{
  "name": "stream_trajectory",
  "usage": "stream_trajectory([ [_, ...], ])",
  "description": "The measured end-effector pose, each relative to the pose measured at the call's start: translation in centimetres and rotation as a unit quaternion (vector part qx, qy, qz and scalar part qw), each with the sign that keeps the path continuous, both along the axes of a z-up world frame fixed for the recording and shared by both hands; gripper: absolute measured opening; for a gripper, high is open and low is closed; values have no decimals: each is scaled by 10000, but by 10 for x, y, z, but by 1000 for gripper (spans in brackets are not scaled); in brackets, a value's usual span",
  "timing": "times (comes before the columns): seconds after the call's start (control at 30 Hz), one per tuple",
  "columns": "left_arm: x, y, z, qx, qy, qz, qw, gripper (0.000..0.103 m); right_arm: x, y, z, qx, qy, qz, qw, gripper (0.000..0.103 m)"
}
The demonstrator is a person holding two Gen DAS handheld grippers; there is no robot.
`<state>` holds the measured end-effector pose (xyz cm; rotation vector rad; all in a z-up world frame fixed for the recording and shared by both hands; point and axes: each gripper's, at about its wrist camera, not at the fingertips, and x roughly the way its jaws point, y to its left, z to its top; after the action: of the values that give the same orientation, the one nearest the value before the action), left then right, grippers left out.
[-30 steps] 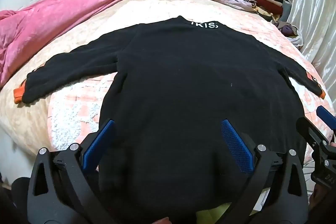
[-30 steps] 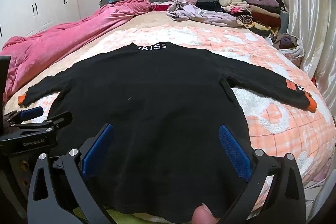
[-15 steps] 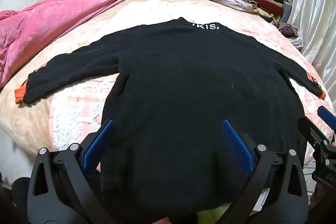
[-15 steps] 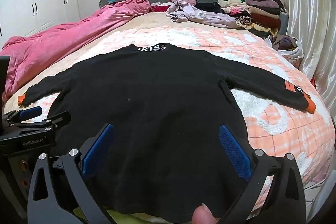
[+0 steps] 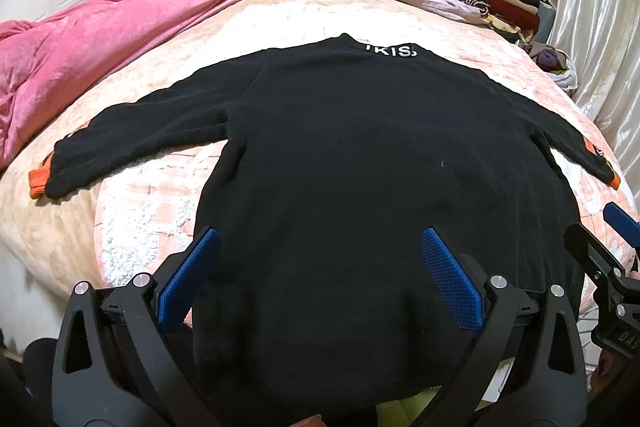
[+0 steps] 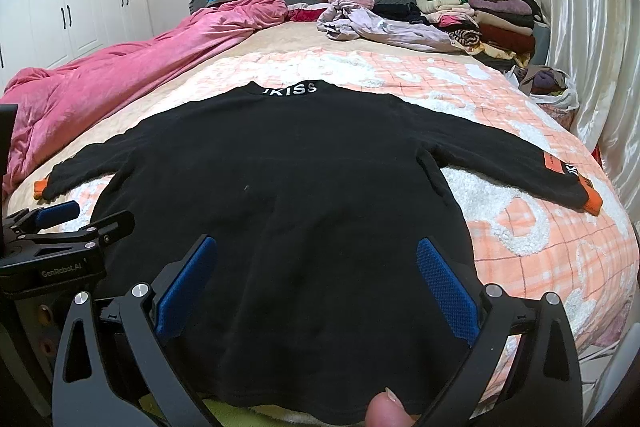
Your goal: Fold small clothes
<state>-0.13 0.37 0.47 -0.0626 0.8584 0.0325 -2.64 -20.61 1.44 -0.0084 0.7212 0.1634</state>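
In the left wrist view, the left gripper (image 5: pixel 318 269) hangs with its jaws spread wide and grasps nothing; the blue pads (image 5: pixel 448 279) stand over the lower part of the black sweatshirt (image 5: pixel 360 163), which lies flat on the bed (image 5: pixel 132 223) with its back up. The long axis of the garment runs from the hem at 6 o'clock to the collar with white letters at 12 o'clock. The left sleeve (image 5: pixel 132 143) stretches toward 9 o'clock and ends in an orange cuff, near the rounded edge of the bed. At 10 o'clock the pink quilt (image 5: pixel 100 51) lies well apart from the sleeve, so there is free room between them. In the right wrist view, the right gripper (image 6: pixel 316 275) is also spread wide and empty, above the hem, and a fingertip of the person shows at 6 o'clock. The right sleeve (image 6: pixel 516 167) runs toward 3 o'clock, where the bed edge is near. The pile of clothes (image 6: pixel 472 19) sits far away at 1 o'clock. I judge that each sleeve should be folded inward first, and each gripper is nearer to the sleeve on its own side. The hem seems to hang over the near edge, so care is needed there.
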Motion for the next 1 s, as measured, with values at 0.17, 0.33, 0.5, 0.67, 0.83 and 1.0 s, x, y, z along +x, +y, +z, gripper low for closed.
stream_trajectory([
  [0.17, 0, -1, -1, 14, -13, -9, 10000, 94, 0, 0, 0, -6, -9, -6, 10000, 99],
  [0.33, 0, -1, -1, 13, -31, -14, 10000, 94, 0, 1, 1, -4, -3, -2, 10000, 99],
  [0.5, 0, 0, 0, 3, -30, -19, 10000, 94, 1, 2, 0, -18, -19, -14, 10000, 99],
  [0.67, 0, 0, 0, 15, -47, -21, 10000, 94, 1, 2, 0, -15, -29, -12, 10000, 99],
  [0.83, 0, 0, 0, 15, -51, 11, 10000, 94, 1, 2, 1, -7, -37, -19, 10000, 99],
  [1.0, 2, 0, 1, 6, -59, 22, 10000, 94, 2, 1, 4, -1, -72, -11, 10000, 99],
])
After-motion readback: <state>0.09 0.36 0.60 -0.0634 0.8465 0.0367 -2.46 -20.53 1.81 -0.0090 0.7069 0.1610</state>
